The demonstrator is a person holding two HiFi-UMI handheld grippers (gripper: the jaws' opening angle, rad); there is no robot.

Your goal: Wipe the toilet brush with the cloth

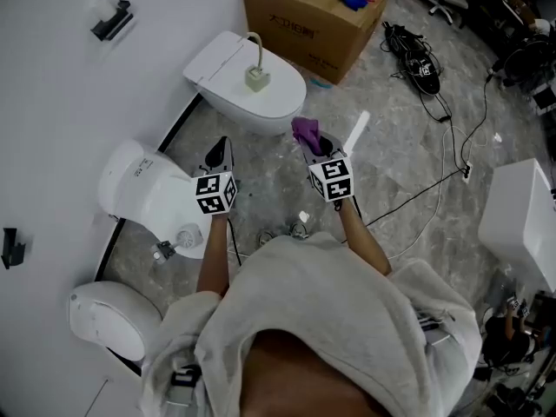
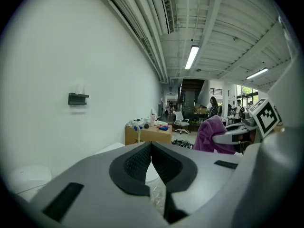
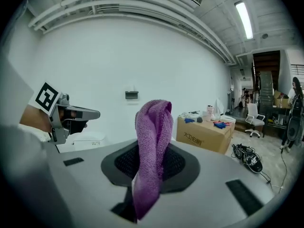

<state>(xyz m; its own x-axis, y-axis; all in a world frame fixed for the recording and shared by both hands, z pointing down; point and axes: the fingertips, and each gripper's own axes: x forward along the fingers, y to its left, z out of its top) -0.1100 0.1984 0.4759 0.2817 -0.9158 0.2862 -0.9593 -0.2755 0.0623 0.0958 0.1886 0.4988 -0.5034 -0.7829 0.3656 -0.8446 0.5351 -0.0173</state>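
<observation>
Our right gripper (image 1: 314, 146) pinches the purple cloth (image 3: 152, 146); our left gripper (image 2: 151, 148) is closed on nothing. Wiping has not begun, we think: next we must fetch the toilet brush (image 1: 255, 72) from the toilet lid (image 1: 221, 59).

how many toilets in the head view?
3. One toilet upper centre, one mid-left, one bottom left. The white fixture at the right edge is cut off; it may be a fourth.

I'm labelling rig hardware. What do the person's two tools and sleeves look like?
The left tool and right tool are grey, two-jawed, with black textured pads; each carries a white cube with black square markers. The person wears a loose off-white top whose sleeves leave the forearms bare.
</observation>
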